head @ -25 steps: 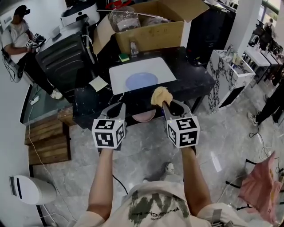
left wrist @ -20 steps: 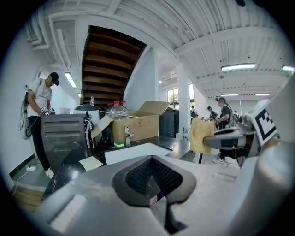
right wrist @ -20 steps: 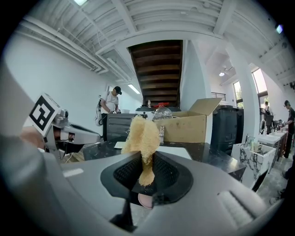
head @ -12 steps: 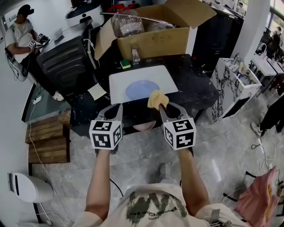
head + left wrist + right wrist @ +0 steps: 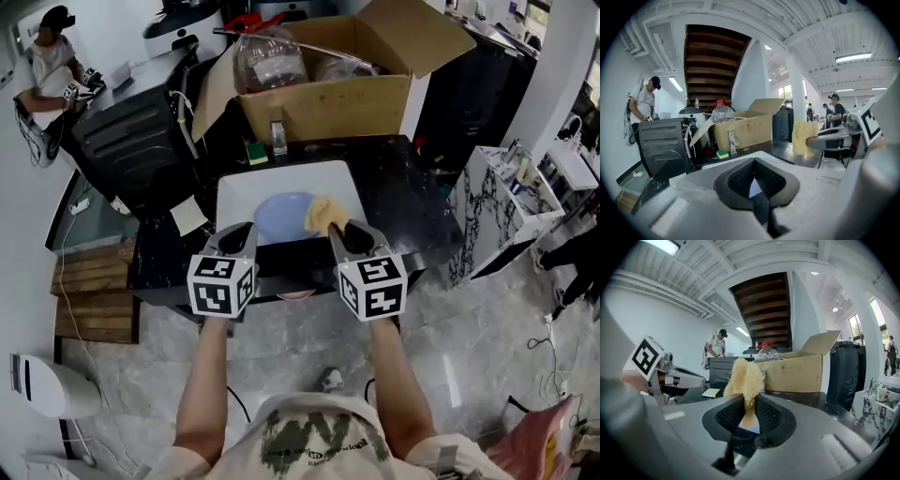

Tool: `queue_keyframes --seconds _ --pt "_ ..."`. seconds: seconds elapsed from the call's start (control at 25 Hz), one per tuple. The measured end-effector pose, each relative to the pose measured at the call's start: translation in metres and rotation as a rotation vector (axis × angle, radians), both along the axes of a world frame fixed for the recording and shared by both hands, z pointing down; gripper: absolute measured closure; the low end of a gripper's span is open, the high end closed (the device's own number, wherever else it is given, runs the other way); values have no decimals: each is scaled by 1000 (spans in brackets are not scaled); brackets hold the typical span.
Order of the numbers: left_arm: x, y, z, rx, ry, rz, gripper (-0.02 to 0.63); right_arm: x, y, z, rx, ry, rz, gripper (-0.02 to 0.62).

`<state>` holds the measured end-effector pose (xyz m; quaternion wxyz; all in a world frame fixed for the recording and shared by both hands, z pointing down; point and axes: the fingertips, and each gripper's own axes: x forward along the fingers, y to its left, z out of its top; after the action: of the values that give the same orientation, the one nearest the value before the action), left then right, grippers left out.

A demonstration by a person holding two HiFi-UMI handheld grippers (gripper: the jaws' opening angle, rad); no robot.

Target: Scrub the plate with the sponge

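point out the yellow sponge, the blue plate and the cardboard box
yellow sponge (image 5: 323, 214): head view, its fluffy middle
blue plate (image 5: 277, 217): head view, bare part left of the sponge
cardboard box (image 5: 328, 105): head view, front wall

We saw a pale blue plate (image 5: 279, 216) on a white mat (image 5: 246, 186), which lay on a black, lightly speckled table (image 5: 394, 187). The sponge (image 5: 323, 213) was straw-yellow. The left gripper (image 5: 239, 232) and the right gripper (image 5: 342, 230) were grey with black cross-hatched pads (image 5: 739, 180), and their marker cubes (image 5: 222, 286) were white with black squares. At the far side were a brown cardboard box (image 5: 328, 98) and a green-and-yellow block (image 5: 256, 152). The floor (image 5: 281, 347) was grey marble, with brown wooden pallets (image 5: 94, 300) to the left.
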<state>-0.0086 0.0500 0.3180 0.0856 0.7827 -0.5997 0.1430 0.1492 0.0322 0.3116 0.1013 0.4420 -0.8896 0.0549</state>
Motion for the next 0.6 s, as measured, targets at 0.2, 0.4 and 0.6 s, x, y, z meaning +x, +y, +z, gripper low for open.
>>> queue_keyframes --seconds 0.2,0.4,0.6 --pt "6 -24 3 -9 -8 -34 603 5 -30 6 -13 -10 -36 532" --pt "9 -42 6 -17 -14 -71 603 6 -52 11 -25 -10 -76 532" --pt "13 -53 10 -27 -12 -111 603 8 -68 14 -32 -8 -117 532"
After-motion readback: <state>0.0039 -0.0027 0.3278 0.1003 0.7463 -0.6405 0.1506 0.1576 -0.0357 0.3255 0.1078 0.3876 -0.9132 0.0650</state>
